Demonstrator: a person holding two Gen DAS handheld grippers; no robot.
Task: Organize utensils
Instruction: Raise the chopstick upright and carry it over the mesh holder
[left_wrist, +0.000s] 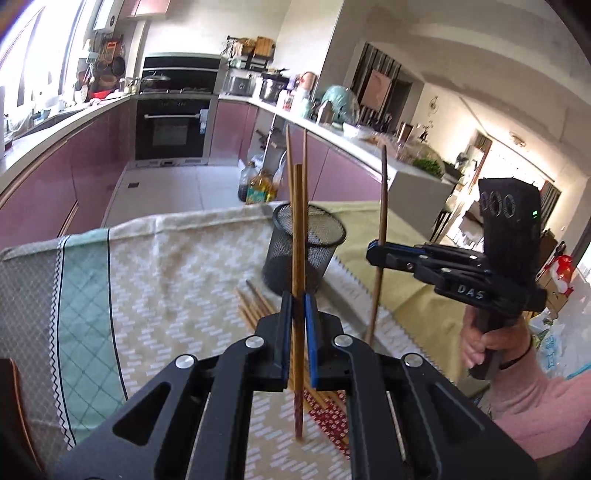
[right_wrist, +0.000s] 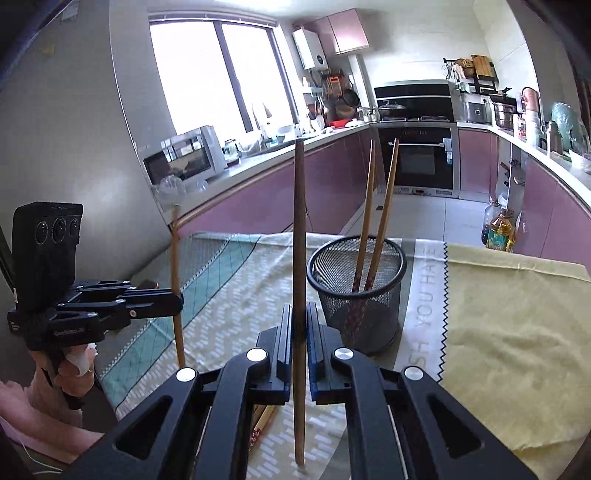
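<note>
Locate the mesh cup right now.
The mesh cup stands upright on the tablecloth, just ahead and right of the right gripper, two chopsticks in it; in the left wrist view it's centre frame.

mesh holder (right_wrist: 356, 291) mouth open, two chopsticks (right_wrist: 376, 221) inside

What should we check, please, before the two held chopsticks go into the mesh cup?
1. Left gripper shut on its chopstick, which stands upright: ok.
2. Right gripper shut on its darker chopstick, also upright: ok.
3. Mesh cup stands upright on the cloth: ok.
4. Room in the cup: only two chopsticks lean inside it: ok.
5. Lower tips clear of the cup's rim: both appear to hang lower than the rim: not ok.
6. Loose chopsticks left on the cloth beside the cup: not ok, more to collect.
</note>
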